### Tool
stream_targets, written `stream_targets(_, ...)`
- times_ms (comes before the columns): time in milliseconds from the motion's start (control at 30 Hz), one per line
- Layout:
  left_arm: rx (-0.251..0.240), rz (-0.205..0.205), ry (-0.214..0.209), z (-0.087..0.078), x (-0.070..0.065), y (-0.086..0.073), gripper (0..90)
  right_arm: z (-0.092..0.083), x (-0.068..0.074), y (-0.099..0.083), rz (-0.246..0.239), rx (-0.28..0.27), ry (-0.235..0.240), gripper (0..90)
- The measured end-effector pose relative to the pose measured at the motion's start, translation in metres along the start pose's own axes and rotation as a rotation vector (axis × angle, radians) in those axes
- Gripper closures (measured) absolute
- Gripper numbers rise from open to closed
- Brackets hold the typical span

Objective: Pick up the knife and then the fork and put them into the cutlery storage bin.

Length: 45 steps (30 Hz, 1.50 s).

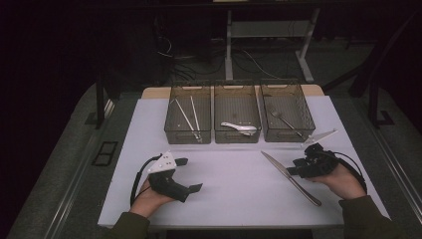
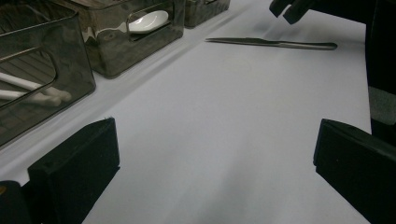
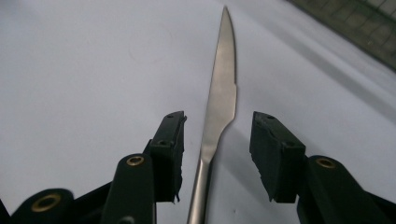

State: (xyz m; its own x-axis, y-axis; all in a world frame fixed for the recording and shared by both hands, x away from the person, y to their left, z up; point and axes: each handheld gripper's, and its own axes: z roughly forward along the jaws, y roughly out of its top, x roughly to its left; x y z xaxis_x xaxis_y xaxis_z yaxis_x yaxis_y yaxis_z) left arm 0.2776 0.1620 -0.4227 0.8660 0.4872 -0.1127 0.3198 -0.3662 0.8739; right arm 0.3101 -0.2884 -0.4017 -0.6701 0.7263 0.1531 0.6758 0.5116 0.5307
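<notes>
A metal table knife (image 1: pixel 291 178) lies flat on the white table top (image 1: pixel 234 194), at the right, blade pointing away toward the bins. My right gripper (image 1: pixel 294 167) is low over its middle. In the right gripper view the knife (image 3: pixel 222 98) runs between the two black jaws, with a gap on each side, so the right gripper (image 3: pixel 219 119) is open around it. My left gripper (image 1: pixel 190 174) rests at the left front, jaws wide open and empty. The left gripper view looks between its own jaws (image 2: pixel 217 135) at the knife (image 2: pixel 271 43) and the right gripper (image 2: pixel 289 7) above it.
Three dark see-through bins stand in a row at the back. The left bin (image 1: pixel 174 124) holds white chopsticks (image 1: pixel 188 119), the middle bin (image 1: pixel 237 87) a white spoon (image 1: pixel 239 128), the right bin (image 1: pixel 304 112) a fork (image 1: pixel 286 119). Dark floor and desk legs lie beyond.
</notes>
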Motion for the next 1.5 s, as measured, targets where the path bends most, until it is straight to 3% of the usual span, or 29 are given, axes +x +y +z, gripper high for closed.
stream_targets(633,0.005,0.003,-0.002,0.001,0.000,0.000,0.0,0.018,0.012,-0.006,-0.052,0.208,-0.049,67.5)
stream_targets(1167,0.011,0.004,-0.004,0.002,0.000,0.000,0.0,0.025,0.015,-0.004,-0.076,0.278,-0.074,73.6)
stream_targets(1500,0.012,0.007,-0.005,0.003,-0.001,0.000,0.0,0.029,0.018,0.003,-0.064,0.337,-0.097,75.1)
